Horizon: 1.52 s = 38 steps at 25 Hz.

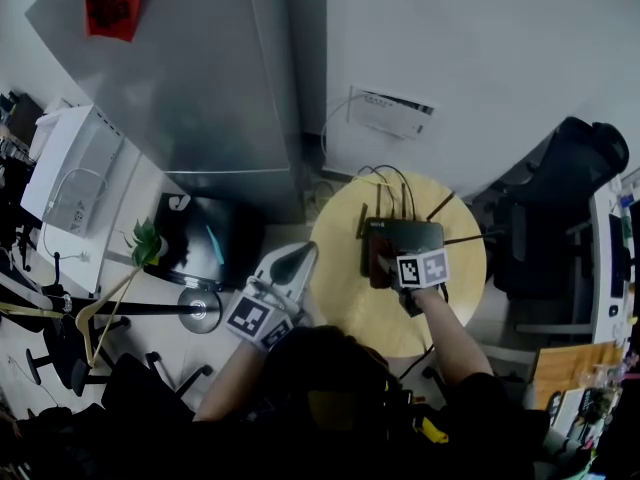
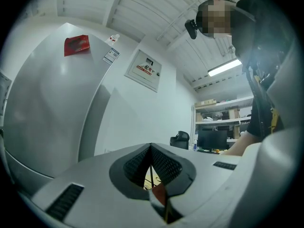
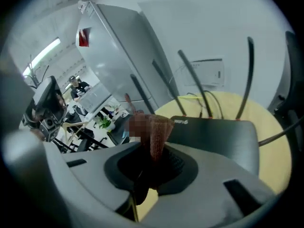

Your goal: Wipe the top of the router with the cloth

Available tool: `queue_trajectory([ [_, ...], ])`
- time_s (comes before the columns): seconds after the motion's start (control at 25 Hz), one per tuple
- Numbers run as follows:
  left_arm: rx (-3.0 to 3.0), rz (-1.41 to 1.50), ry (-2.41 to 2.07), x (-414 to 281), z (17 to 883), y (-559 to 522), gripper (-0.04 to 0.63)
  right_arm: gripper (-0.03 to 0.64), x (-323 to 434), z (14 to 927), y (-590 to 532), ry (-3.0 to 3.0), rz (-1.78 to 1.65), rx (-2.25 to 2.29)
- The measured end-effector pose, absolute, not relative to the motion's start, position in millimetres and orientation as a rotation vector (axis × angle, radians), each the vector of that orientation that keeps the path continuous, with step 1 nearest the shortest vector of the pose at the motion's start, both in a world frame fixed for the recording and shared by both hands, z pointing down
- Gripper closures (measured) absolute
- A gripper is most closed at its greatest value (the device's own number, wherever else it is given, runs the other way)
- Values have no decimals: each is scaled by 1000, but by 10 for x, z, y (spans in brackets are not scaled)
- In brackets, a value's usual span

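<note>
We find the right gripper (image 3: 151, 165) with its jaws closed on the cloth (image 3: 157, 133), a reddish-brown fold standing out past the jaw tips. The router (image 3: 221, 136) lies flat on the round table (image 1: 340, 288), just ahead and to the right of these jaws, with its antennas (image 3: 192, 80) rising beyond; we cannot tell whether the cloth touches it. The left gripper (image 2: 151, 170) sits to the left of the right one, near the table's edge, its jaws pressed together on nothing.
</note>
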State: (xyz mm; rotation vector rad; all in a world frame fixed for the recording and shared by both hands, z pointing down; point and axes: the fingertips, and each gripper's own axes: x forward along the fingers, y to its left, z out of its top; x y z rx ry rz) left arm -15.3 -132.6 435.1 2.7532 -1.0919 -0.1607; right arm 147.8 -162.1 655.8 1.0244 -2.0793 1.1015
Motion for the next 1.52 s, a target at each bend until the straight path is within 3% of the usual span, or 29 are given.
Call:
queue_trajectory([
  [0.2,2757,-181,-1120,-208,4340,-1329,603,553,1228,6948,-1612,-1988,1101,994],
  [0.8,2736,-156,-1145,-310,4376,-1359,604,552,1765,7375,-1633,-1812,862,993],
  [1.52,2759,-150,-1094,-139,4376,-1355,604,552,3009,7371,-1470,-1618,830,1193],
])
